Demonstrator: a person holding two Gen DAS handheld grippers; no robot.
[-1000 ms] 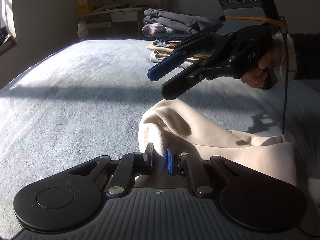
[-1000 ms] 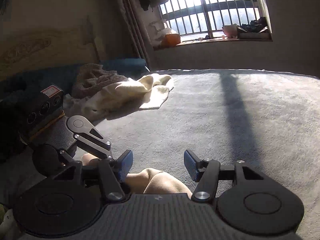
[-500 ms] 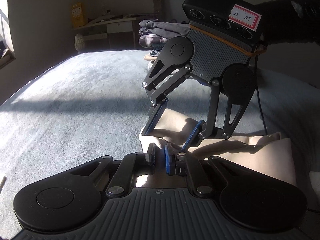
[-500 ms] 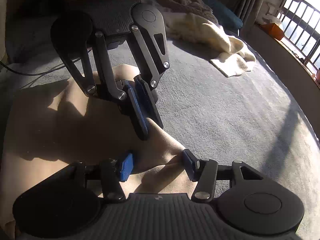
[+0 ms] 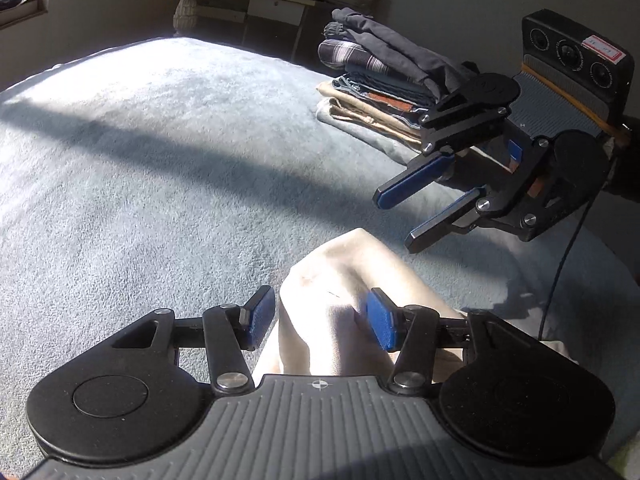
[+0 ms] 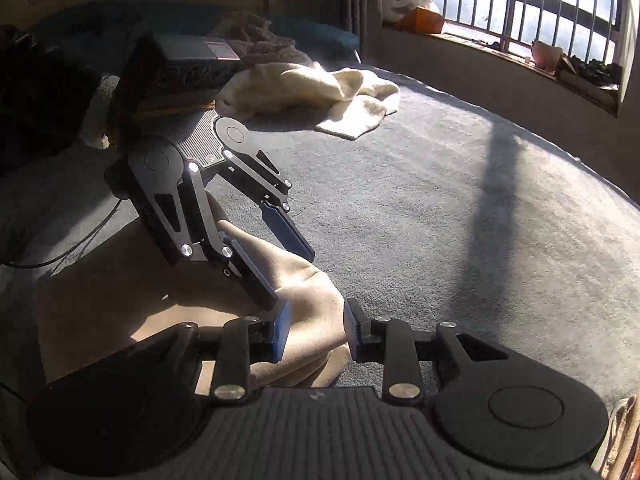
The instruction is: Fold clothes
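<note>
Both tongs are being held wide open, the left tongs (image 5: 316, 318) having been released from the raised beige garment fold (image 5: 344, 280) between its fingers, the right tongs (image 5: 404, 216) hovering beyond, suggesting regripping.

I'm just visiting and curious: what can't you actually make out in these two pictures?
- Near part of the beige fabric garment: left wrist view, hidden behind the left tool.
- Lower layers of the folded clothes stack: same view, partly covered by the right tool.
- Small windowsill items: right wrist view, glare, too small.
</note>
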